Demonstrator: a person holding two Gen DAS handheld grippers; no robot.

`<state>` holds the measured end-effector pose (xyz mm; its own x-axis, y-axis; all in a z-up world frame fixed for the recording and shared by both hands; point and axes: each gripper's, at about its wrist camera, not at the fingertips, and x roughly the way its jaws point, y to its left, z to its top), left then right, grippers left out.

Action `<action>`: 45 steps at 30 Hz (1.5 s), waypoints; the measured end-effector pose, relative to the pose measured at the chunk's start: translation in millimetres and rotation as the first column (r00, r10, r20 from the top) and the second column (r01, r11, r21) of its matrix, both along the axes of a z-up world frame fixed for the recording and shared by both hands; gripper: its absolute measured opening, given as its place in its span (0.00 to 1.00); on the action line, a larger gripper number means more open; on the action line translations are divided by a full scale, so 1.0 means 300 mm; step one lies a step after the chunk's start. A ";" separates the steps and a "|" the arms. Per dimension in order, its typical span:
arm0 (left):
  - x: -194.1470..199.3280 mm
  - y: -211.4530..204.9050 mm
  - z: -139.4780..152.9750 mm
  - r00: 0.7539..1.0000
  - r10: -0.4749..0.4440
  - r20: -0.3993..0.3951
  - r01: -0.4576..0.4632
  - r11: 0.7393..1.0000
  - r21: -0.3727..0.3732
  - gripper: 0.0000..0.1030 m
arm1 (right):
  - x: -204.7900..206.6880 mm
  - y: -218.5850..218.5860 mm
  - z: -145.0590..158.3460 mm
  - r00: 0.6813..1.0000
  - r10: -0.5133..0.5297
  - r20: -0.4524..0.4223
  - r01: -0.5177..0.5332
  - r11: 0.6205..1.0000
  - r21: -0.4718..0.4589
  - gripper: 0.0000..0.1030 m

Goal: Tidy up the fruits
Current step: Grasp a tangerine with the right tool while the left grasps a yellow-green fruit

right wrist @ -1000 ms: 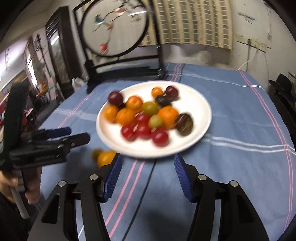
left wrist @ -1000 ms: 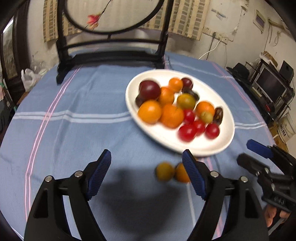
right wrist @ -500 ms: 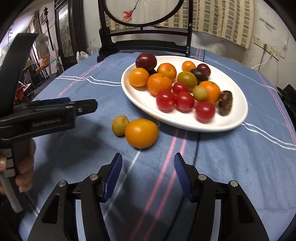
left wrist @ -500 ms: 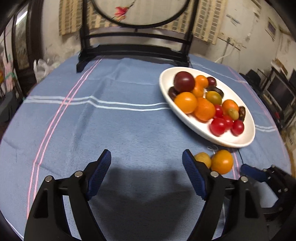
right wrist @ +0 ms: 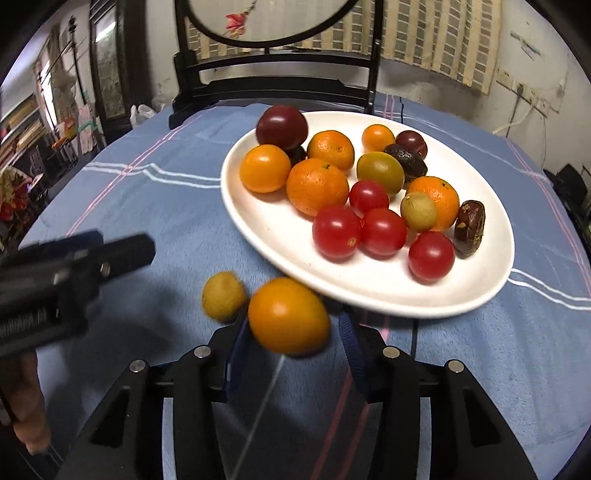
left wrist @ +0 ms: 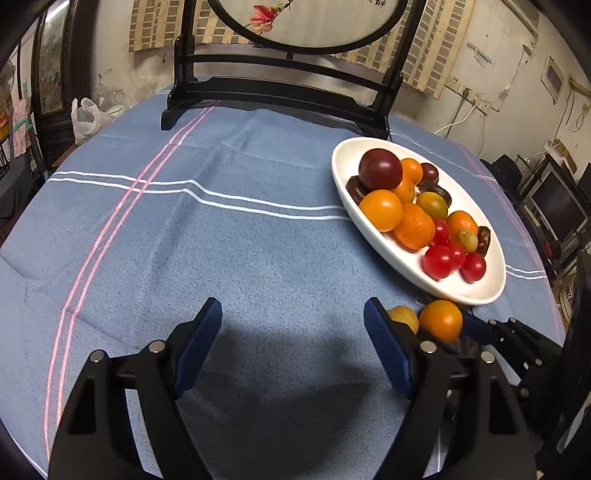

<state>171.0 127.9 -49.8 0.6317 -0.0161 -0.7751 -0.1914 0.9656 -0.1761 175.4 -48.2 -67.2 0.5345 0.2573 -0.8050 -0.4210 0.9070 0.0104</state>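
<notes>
1. The left gripper (left wrist: 291, 343) hangs wide open over bare blue tablecloth (left wrist: 221, 258), grasping nothing.
2. The right gripper (right wrist: 291, 332) has just been closing around the orange fruit (right wrist: 288, 320), near the plate (right wrist: 258, 229); contact is unclear.
3. Off-centre pads could squirt it into the yellow fruit (right wrist: 223, 295).

Inspection for legible markings: a few dark brush characters stand at the upper edge of the round painted screen (left wrist: 314, 18) in the left wrist view, cut off by the frame and not readable. No other text, label, brand or number can be read.
</notes>
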 end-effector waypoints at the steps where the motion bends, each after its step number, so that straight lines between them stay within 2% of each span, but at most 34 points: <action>1: 0.002 -0.001 -0.005 1.000 0.003 -0.004 -0.003 1.000 0.002 0.75 | 0.010 -0.003 -0.002 1.000 -0.008 -0.008 0.008 1.000 0.010 0.47; 2: 0.003 -0.001 -0.010 1.000 0.005 -0.010 -0.005 1.000 -0.001 0.75 | 0.013 -0.006 -0.002 1.000 -0.010 -0.016 0.010 1.000 0.020 0.48; 4: 0.006 -0.005 -0.017 1.000 -0.008 -0.019 0.007 1.000 -0.014 0.75 | -0.001 -0.008 0.004 1.000 0.009 -0.020 -0.009 0.999 0.034 0.38; 10: 0.003 -0.039 -0.023 0.999 -0.037 -0.014 0.037 0.999 0.010 0.75 | -0.057 -0.104 0.041 1.000 0.015 -0.013 -0.014 0.998 0.055 0.38; 16: 0.000 -0.088 -0.034 0.997 -0.083 -0.007 0.083 0.996 0.033 0.75 | -0.074 -0.276 0.052 0.995 -0.099 0.027 0.096 0.990 0.099 0.39; 19: -0.005 -0.107 -0.032 0.995 -0.098 0.007 0.098 0.994 0.049 0.75 | -0.061 -0.330 0.039 0.992 -0.128 -0.013 0.128 0.982 0.141 0.39; 26: -0.019 -0.176 -0.026 0.984 -0.179 0.021 0.177 0.982 0.064 0.75 | -0.060 -0.343 0.062 0.993 -0.115 0.012 0.112 0.980 0.166 0.38; 30: -0.031 -0.235 -0.020 0.973 -0.228 0.019 0.225 0.970 0.096 0.75 | -0.054 -0.353 0.068 0.993 -0.118 0.012 0.115 0.979 0.170 0.38; 34: -0.009 -0.260 -0.032 0.974 -0.228 0.002 0.226 0.966 0.126 0.74 | -0.057 -0.353 0.067 0.994 -0.112 0.001 0.110 0.979 0.174 0.38; 37: 0.028 -0.288 -0.072 0.967 -0.249 -0.054 0.253 0.963 0.096 0.57 | -0.063 -0.351 0.074 0.995 -0.100 -0.001 0.099 0.979 0.180 0.38; 38: 0.032 -0.305 -0.071 0.968 -0.246 -0.043 0.250 0.959 0.135 0.56 | -0.065 -0.351 0.077 0.995 -0.096 -0.001 0.095 0.978 0.185 0.38; 42: 0.066 -0.357 -0.079 0.964 -0.260 -0.057 0.266 0.942 0.203 0.51 | -0.075 -0.350 0.089 0.997 -0.083 0.002 0.081 0.977 0.198 0.38; 44: 0.073 -0.374 -0.077 0.958 -0.281 -0.054 0.287 0.939 0.190 0.28 | -0.079 -0.351 0.092 0.997 -0.080 0.005 0.077 0.976 0.202 0.38; 45: 0.076 -0.382 -0.075 0.955 -0.292 -0.056 0.298 0.937 0.182 0.25 | -0.080 -0.351 0.093 0.997 -0.081 0.006 0.078 0.976 0.203 0.38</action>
<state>193.8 13.4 -72.3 0.5991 -0.0519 -0.7990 0.1047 0.9944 0.0139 151.6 -153.6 -39.4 0.5705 0.3705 -0.7329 -0.3493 0.9172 0.1917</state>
